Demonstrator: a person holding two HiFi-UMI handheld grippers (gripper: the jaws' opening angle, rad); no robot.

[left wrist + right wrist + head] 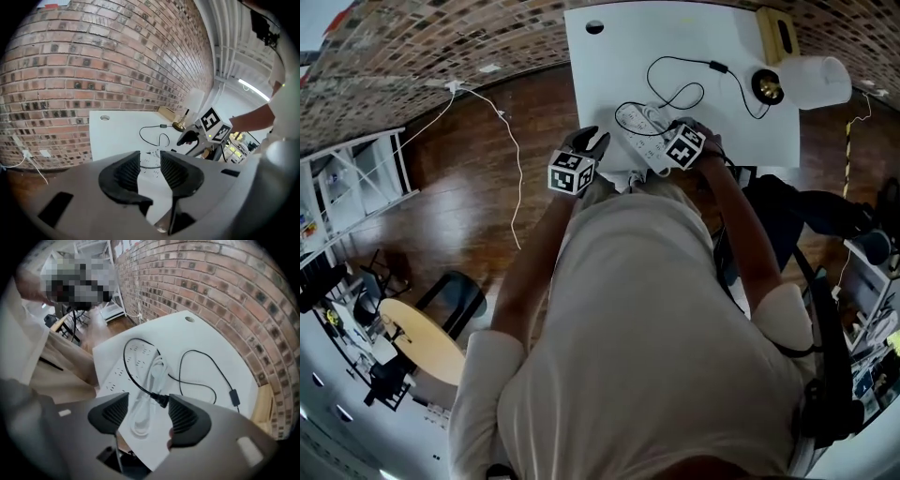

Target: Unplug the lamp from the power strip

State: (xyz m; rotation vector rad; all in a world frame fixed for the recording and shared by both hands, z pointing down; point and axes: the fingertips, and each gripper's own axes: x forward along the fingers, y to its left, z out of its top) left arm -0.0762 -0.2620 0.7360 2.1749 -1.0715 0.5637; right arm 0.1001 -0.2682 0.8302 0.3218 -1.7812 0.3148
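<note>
Lamp (769,86) stands at the far right of the white table (675,37), brass base upright w/ its pale shade beside it. Its black cord (206,362) loops back across the top, past an inline switch (234,397), to the plug (159,401). In the right gripper view that plug lies on the coiled white cable (140,413) of the power strip (117,376), near the table's front edge. As far as I can tell it sits in no socket: prongs can't be made out, but the body lies flat beside the strip, not on its socket face. Right gripper (148,408) has its jaws wide apart, plug just off the tip of one jaw, nothing pressed. Left gripper (151,169) is likewise apart w/ a narrower gap and nothing btw the pads; only table top & a bit of the strip show through it. It hangs near the front edge, apart from the strip. My read: the pull itself looks done & this is the let-go step, i.e. the task is at or v. near its end. Next move, prob.: lift both grippers clear w/o snagging the black cord, esp. the stretch nearest the right jaw, & check the plug is fully out. If not, left clamps the strip down, right re-grips the plug body & pulls straight.
</note>
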